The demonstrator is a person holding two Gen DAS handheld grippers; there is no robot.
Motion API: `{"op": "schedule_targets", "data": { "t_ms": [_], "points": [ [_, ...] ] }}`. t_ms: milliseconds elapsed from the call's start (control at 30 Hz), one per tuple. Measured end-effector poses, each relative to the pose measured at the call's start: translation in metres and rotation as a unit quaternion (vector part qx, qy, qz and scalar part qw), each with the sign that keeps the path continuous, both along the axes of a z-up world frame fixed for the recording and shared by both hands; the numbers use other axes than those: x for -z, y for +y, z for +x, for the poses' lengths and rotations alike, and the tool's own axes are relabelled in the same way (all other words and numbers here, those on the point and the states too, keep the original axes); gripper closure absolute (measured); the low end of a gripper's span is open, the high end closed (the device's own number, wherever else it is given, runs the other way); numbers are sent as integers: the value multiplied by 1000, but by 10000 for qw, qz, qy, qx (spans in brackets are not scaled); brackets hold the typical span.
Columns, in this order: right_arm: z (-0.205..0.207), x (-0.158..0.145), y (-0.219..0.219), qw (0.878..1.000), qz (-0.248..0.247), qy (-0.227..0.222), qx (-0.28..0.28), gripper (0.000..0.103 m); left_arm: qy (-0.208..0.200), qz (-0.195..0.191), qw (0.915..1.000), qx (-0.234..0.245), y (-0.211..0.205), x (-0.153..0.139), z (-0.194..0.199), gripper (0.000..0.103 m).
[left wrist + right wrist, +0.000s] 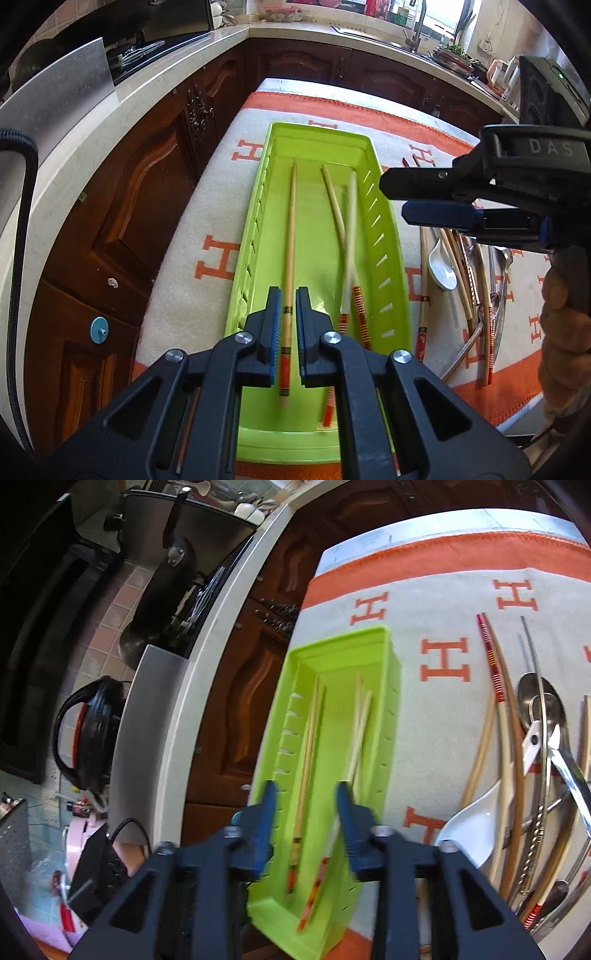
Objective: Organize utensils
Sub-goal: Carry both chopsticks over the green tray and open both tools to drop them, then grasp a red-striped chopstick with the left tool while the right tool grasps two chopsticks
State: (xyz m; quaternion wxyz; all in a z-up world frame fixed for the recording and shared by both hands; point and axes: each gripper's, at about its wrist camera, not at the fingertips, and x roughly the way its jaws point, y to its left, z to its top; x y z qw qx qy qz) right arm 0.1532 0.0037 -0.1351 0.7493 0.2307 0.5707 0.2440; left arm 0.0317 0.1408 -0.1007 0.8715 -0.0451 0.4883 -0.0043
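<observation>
Left tool (287, 314) pinches a chopstick (290, 236) over the green tray (384, 229); right tool (306, 812) stands open, empty. Two chopsticks (345, 221) lie inside; spoons (543, 705) wait right on the desk (436, 602).

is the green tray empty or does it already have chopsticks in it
Not empty. The green tray holds chopsticks lying lengthwise on its floor, three visible in the left wrist view.

The letters "DAS" stand in pale capitals on the black body of the right hand-held gripper (417, 197), seen from the left wrist; more letters may follow past the picture's edge. Large orange "H" letters repeat across the grey cloth (424, 602) around the green tray (391, 258).
</observation>
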Motion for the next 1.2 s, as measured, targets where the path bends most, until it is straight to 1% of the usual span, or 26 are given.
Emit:
{"op": "schedule_targets", "data": {
  "t_ms": [67,200,433,533,600,633,667,700,733,767,867,967,1133,1200],
  "points": [
    [-1,-2,-4,9999,-109,-118,-31,65,0,-43,10000,30,-2,-1,1,98],
    [-9,-16,-21,9989,-284,-382,-45,65,-31,-136,9998,160,-10,-8,3,98],
    [-33,-41,-67,9955,-555,-756,144,65,-95,-407,9981,462,-33,-24,6,98],
    [-42,-49,-89,9942,-609,-840,298,65,-106,-506,9968,612,-45,-31,8,98],
    [-47,-52,-108,9933,-615,-873,436,65,-98,-551,9957,740,-55,-34,11,96],
    [-50,-53,-114,9928,-634,-893,490,65,-94,-577,9951,794,-60,-36,12,91],
    [-53,-54,-124,9919,-660,-904,592,65,-90,-605,9946,836,-64,-36,12,83],
    [-56,-54,-133,9914,-660,-909,664,65,-89,-664,9937,899,-70,-38,14,79],
    [-59,-55,-141,9910,-659,-911,728,65,-95,-705,9930,938,-73,-38,14,71],
    [-61,-54,-150,9904,-660,-905,812,65,-111,-751,9922,985,-79,-40,15,67],
    [-68,-50,-169,9894,-659,-868,960,65,-120,-793,9908,1093,-92,-40,19,66],
    [-73,-43,-185,9891,-665,-819,1032,65,-28,-909,9891,1157,-104,-36,27,66],
    [-75,-31,-203,9892,-621,-746,1100,65,174,-1036,9879,1142,-118,-20,51,66],
    [-75,-24,-211,9897,-569,-696,1114,65,216,-1048,9881,1105,-121,-12,62,69]
  ]
}}
